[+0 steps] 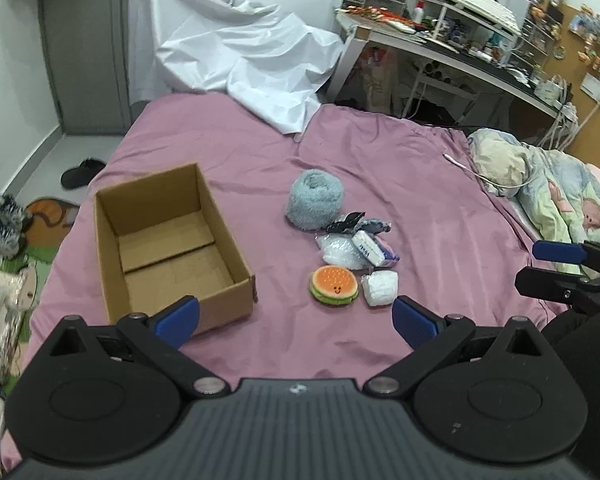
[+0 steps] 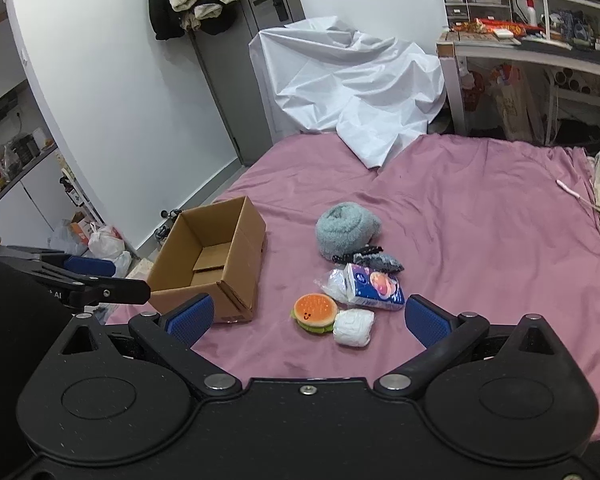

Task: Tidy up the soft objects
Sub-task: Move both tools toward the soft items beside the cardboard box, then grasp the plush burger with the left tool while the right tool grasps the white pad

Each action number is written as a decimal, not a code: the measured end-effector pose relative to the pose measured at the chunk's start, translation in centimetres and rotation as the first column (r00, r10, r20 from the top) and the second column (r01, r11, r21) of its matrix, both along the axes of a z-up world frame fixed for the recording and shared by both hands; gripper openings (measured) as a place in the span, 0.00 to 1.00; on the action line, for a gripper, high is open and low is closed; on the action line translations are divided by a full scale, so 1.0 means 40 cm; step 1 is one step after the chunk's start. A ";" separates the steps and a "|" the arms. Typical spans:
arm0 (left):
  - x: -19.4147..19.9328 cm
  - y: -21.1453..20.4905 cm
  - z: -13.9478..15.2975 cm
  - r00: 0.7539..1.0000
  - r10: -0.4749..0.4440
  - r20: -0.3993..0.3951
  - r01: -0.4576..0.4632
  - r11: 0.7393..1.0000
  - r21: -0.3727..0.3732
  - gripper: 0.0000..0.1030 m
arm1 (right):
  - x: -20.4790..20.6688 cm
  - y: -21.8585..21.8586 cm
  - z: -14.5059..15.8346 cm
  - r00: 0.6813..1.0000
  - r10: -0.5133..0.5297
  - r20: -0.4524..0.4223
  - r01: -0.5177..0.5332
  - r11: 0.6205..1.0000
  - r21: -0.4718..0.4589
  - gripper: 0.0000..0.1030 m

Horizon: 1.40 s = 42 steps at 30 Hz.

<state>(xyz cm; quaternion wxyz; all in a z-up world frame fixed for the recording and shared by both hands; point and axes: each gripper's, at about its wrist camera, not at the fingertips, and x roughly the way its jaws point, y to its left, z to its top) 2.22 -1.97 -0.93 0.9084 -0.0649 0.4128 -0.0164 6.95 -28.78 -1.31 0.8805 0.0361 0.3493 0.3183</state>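
An empty open cardboard box [image 1: 168,240] [image 2: 212,260] sits on the pink bed sheet [image 1: 420,184]. To its right lies a cluster of soft things: a rolled grey-blue fluffy towel [image 1: 315,199] [image 2: 346,230], a dark grey fuzzy item [image 1: 360,222] [image 2: 374,260], a tissue pack [image 1: 374,250] [image 2: 374,286], a clear bag of white stuff [image 1: 338,252], a burger plush [image 1: 334,284] [image 2: 315,313] and a white wrapped roll [image 1: 380,288] [image 2: 354,327]. My left gripper [image 1: 296,320] is open and empty, near the box's front corner. My right gripper [image 2: 307,320] is open and empty, just short of the burger.
A crumpled white plastic sheet [image 1: 244,52] [image 2: 352,80] covers the bed's far end. A cluttered desk [image 1: 460,40] stands at the back right. A patterned quilt [image 1: 548,184] lies at the right with a white cable [image 1: 472,170]. Slippers and bags lie on the floor to the left.
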 end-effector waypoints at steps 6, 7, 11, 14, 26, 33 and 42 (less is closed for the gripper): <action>0.032 0.009 -0.004 1.000 -0.008 0.006 0.008 1.000 0.001 0.99 | 0.018 -0.007 -0.014 1.000 -0.019 -0.007 0.019 1.000 0.008 1.00; 0.037 0.009 -0.005 1.000 -0.013 0.009 0.013 1.000 0.002 0.99 | 0.021 -0.008 -0.018 1.000 -0.023 -0.009 0.023 1.000 0.010 1.00; 0.053 0.007 -0.015 0.999 -0.042 0.023 0.042 0.999 0.016 0.99 | 0.039 -0.009 -0.035 0.999 -0.041 -0.022 0.041 0.999 0.019 1.00; 0.070 0.008 -0.028 0.998 -0.053 0.023 0.053 0.998 0.019 0.99 | 0.048 -0.014 -0.048 0.998 -0.054 -0.027 0.054 0.998 0.027 1.00; 0.134 0.001 -0.065 0.994 -0.103 0.035 0.103 0.995 0.015 0.97 | 0.086 -0.028 -0.087 0.994 -0.097 -0.059 0.098 0.995 0.022 1.00; 0.171 -0.015 -0.081 0.987 -0.153 0.051 0.150 0.987 0.053 0.97 | 0.103 -0.039 -0.114 0.989 -0.118 -0.088 0.121 0.992 0.038 1.00; 0.210 -0.050 -0.126 0.970 -0.239 0.044 0.236 0.970 0.062 0.96 | 0.130 -0.028 -0.153 0.981 -0.155 -0.114 0.159 0.987 0.036 0.99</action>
